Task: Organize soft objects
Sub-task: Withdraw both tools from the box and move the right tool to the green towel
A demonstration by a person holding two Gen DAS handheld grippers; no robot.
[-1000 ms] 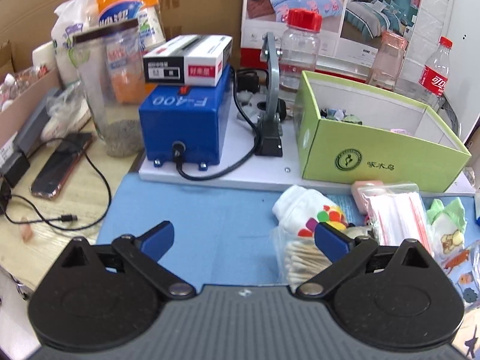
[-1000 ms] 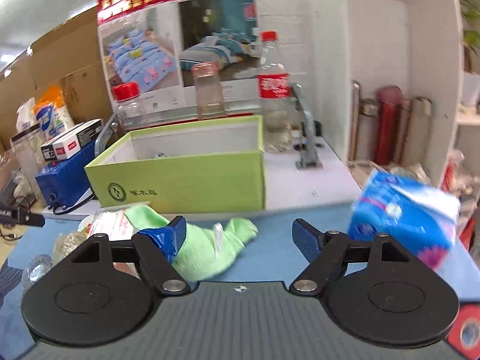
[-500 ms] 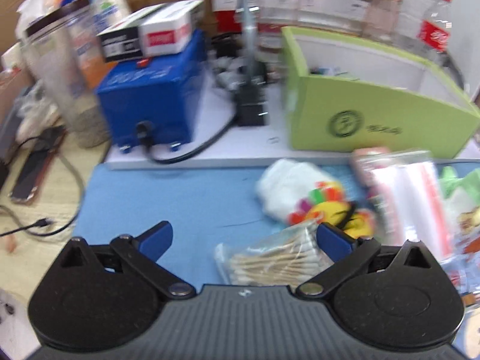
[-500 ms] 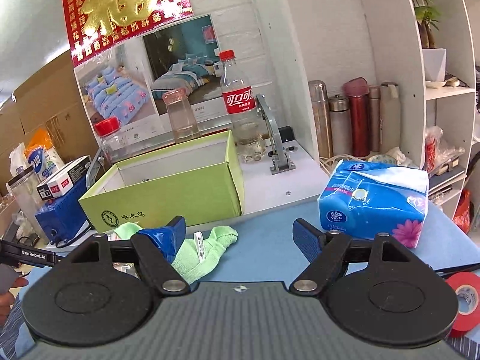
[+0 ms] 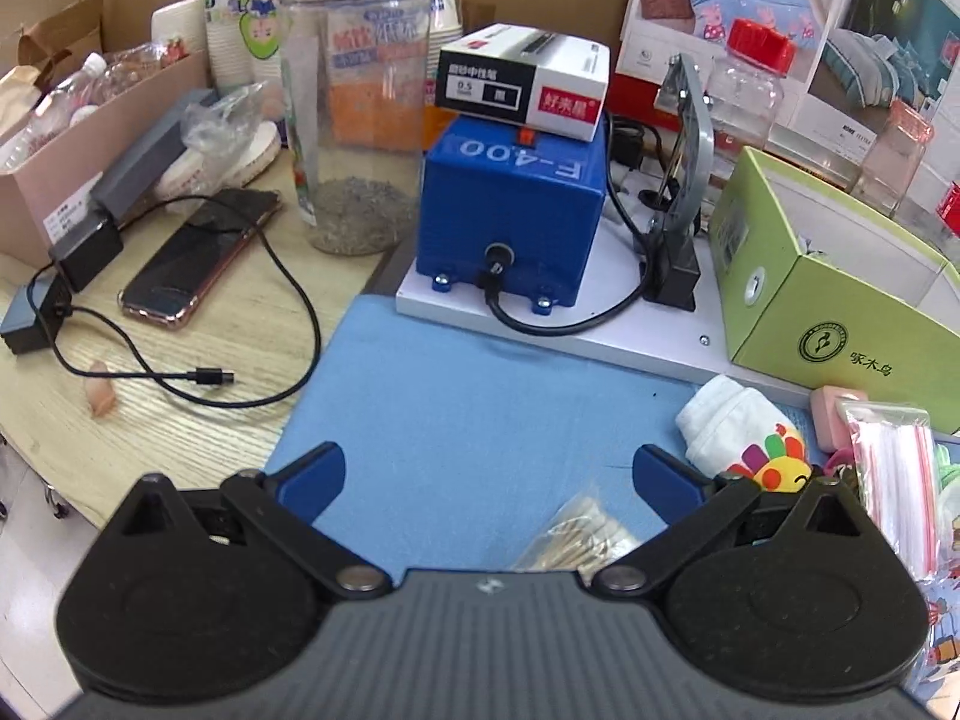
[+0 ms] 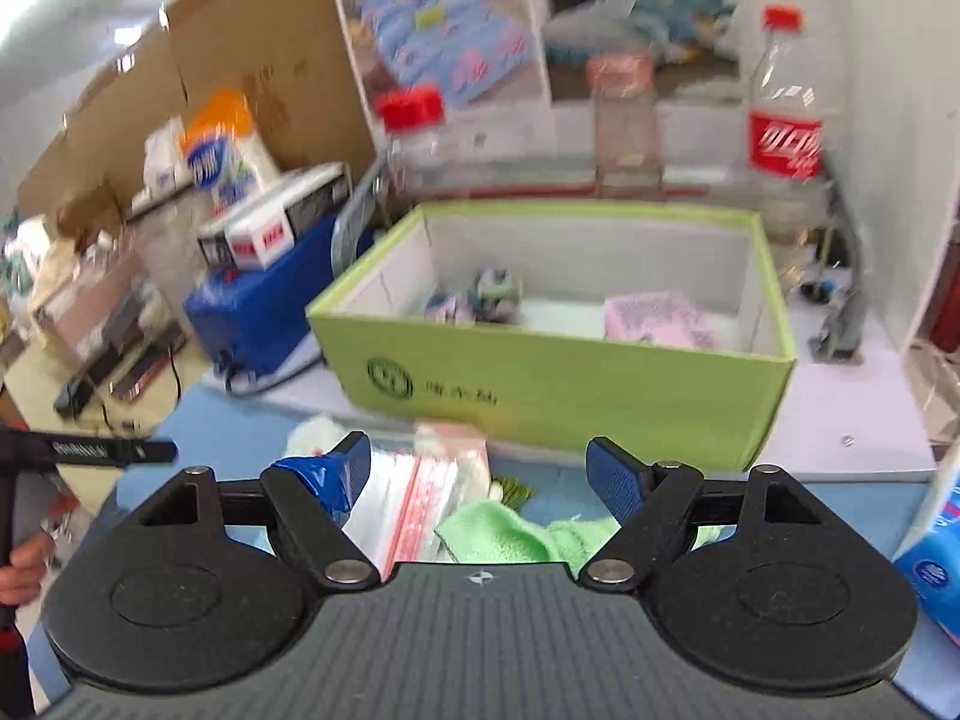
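Observation:
My left gripper (image 5: 489, 474) hangs open over the blue mat (image 5: 480, 420) with nothing between its fingers. To its right lie a white sock with a coloured print (image 5: 738, 429), a bag of cotton swabs (image 5: 579, 537) and a zip bag (image 5: 897, 480). My right gripper (image 6: 480, 471) is open above a green cloth (image 6: 510, 534) and the zip bag (image 6: 414, 492), touching neither. Behind them stands the green box (image 6: 570, 384), holding a pink cloth (image 6: 654, 315) and small items. A blue tissue pack (image 6: 933, 570) shows at the right edge.
A blue machine (image 5: 516, 204) on a white board, a clear jar (image 5: 354, 120), a phone (image 5: 198, 258) and a cable (image 5: 210, 375) lie left of the mat. Bottles (image 6: 783, 126) stand behind the box. The other handle and a hand (image 6: 24, 558) appear at far left.
Both views swung left. The right view tilted down, so the box's inside shows and the tissue pack slid to the right edge. The left view now shows more of the wooden table. Both grippers stayed open.

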